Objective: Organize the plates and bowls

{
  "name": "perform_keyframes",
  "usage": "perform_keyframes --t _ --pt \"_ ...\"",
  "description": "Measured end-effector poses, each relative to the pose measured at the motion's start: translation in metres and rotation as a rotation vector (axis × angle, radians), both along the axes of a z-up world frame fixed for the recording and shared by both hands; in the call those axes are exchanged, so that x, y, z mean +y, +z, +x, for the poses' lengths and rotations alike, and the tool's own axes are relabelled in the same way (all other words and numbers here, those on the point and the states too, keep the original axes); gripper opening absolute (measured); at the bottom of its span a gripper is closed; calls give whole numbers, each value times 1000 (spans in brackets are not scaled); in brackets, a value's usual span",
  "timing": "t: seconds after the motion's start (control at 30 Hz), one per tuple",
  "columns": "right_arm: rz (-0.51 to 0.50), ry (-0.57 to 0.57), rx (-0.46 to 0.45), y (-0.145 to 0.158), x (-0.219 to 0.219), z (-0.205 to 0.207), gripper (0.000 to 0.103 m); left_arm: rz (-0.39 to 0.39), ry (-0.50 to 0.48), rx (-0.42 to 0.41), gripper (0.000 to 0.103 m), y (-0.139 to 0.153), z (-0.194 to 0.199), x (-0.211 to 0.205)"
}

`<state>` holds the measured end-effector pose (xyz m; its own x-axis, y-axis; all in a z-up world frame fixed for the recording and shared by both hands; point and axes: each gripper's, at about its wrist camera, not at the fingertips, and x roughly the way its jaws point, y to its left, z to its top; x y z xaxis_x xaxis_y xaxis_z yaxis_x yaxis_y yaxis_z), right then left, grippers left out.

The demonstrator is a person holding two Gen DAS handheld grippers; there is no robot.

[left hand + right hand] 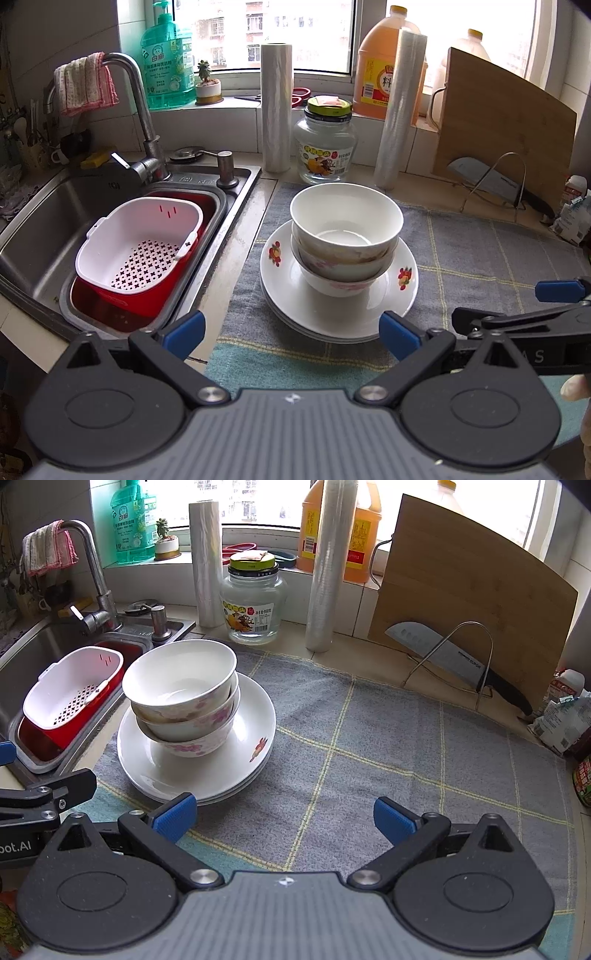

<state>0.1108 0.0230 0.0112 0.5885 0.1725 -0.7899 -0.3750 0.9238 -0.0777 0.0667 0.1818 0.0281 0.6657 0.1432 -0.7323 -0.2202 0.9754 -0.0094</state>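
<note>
Three white bowls (345, 236) (183, 698) with pink flowers are nested on a stack of white plates (369, 310) (155, 771) that rests on the grey checked cloth. In the left wrist view my left gripper (291, 334) stands open just in front of the plates, with nothing between its blue pads. The right gripper's arm (524, 325) shows at that view's right edge. In the right wrist view my right gripper (284, 818) is open over the cloth, to the right of the dish stack and apart from it.
A steel sink (48, 221) on the left holds a white strainer basket (140, 247) in a red tub. Behind the dishes stand a glass jar (325, 147), two plastic-film rolls (275, 107), oil jugs, a cutting board (461, 590) and a knife (454, 661) on a wire rack.
</note>
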Motion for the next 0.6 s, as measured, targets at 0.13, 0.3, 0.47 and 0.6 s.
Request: perform_keyframes --t 0.13,0.3,0.47,0.6 --pt "0 -4 9 -1 0 1 103 0 2 3 100 0 1 0" --pt "-2 -7 10 0 0 2 103 0 5 4 100 1 1 0" --pt "-1 -8 11 0 1 2 103 2 5 4 100 1 1 1" --pt "1 -9 13 0 1 1 103 2 6 3 100 2 0 1"
